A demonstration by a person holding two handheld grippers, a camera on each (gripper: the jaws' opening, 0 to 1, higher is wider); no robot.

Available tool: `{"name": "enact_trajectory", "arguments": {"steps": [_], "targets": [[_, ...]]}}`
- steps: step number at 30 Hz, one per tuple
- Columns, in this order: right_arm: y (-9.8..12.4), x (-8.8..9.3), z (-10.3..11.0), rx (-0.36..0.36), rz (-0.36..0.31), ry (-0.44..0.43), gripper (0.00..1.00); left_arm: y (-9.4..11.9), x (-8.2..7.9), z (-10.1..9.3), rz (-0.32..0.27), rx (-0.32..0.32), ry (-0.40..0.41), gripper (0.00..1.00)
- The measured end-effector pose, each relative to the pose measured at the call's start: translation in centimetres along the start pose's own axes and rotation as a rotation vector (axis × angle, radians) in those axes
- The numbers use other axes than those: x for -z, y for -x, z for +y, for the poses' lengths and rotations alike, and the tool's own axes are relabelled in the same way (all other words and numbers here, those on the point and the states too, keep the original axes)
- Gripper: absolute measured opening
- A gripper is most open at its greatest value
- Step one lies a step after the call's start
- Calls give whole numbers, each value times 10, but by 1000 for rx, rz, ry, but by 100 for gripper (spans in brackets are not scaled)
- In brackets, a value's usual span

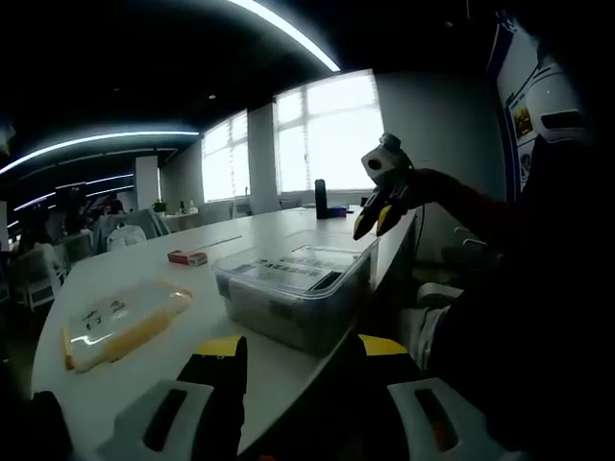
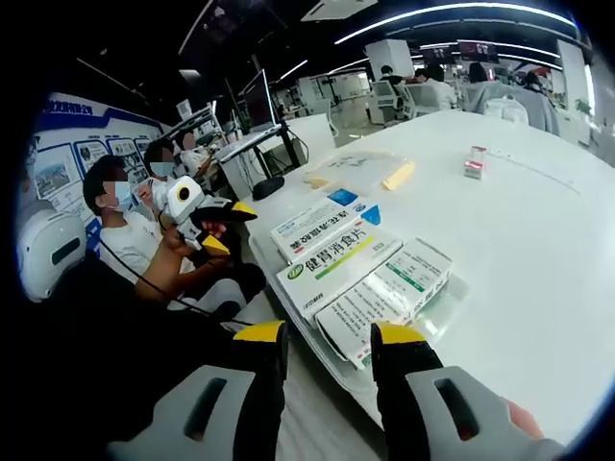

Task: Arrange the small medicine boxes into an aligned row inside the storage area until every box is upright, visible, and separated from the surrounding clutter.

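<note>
In the left gripper view, the left gripper rises from the near edge with its yellow-tipped jaws spread wide, holding nothing and touching nothing. Just beyond them a clear plastic bin sits at the near right edge of a white table, with flat medicine boxes lying inside it. To the left of the bin lies a clear pouch with a yellow edge, and farther off a small red box. The right gripper hangs in the air beyond the bin, its jaws slightly parted and empty.

In the right gripper view, the right gripper also has wide-open, empty jaws. Just past them the medicine boxes lie flat, side by side, in the bin. To the left, off the table, the left gripper is open and empty.
</note>
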State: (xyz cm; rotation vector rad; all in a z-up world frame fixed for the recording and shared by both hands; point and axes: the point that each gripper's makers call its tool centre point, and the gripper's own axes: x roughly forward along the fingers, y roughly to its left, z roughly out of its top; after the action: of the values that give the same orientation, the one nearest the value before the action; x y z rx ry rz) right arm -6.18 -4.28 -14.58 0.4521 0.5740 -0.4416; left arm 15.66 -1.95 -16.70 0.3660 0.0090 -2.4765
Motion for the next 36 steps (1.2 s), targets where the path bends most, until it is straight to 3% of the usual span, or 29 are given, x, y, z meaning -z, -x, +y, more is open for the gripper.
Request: {"name": "enact_trajectory", "arguments": {"steps": [17, 32, 36], "targets": [[3, -35, -15, 131, -52, -35, 38, 2, -1, 2, -5, -2, 1, 44], [-1, -53, -61, 277, -39, 8, 38, 4, 2, 3, -1, -8, 4, 44], [-5, -66, -63, 242, -96, -48, 38, 4, 2, 1, 1, -5, 1, 44]]}}
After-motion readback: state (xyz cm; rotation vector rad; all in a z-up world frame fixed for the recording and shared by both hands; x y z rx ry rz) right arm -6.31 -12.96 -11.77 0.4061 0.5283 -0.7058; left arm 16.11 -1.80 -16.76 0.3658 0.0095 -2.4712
